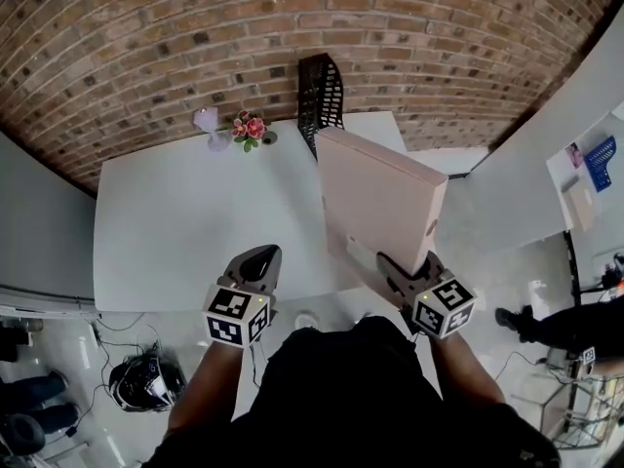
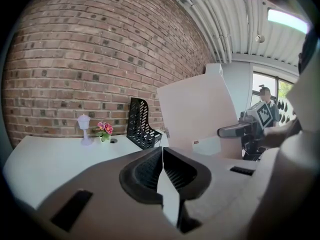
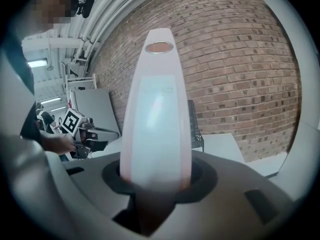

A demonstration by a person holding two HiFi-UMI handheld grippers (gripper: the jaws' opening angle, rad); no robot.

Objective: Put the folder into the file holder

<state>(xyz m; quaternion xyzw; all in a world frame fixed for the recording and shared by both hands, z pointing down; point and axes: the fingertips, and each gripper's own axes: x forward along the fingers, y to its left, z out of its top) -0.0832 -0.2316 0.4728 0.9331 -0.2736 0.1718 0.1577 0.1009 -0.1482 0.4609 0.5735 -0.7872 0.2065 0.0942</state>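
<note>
My right gripper (image 1: 390, 271) is shut on the lower end of a thick pale-pink folder (image 1: 380, 203). The folder stands tilted over the white table's (image 1: 185, 213) right front part. In the right gripper view the folder's spine (image 3: 157, 119) rises straight out from between the jaws. The black mesh file holder (image 1: 322, 100) stands upright at the table's far edge against the brick wall, beyond the folder's top, and shows nothing inside. My left gripper (image 1: 258, 261) hovers at the table's front edge, shut with nothing in it (image 2: 162, 156). From there the folder (image 2: 200, 111) shows right of the holder (image 2: 141, 124).
A small pot of pink flowers (image 1: 249, 127) and a little lilac lamp (image 1: 207, 120) stand left of the holder. Another white table adjoins on the right, with a blue tray (image 1: 600, 162) beyond. A helmet (image 1: 144, 383) lies on the floor, and a person (image 1: 565, 325) stands at right.
</note>
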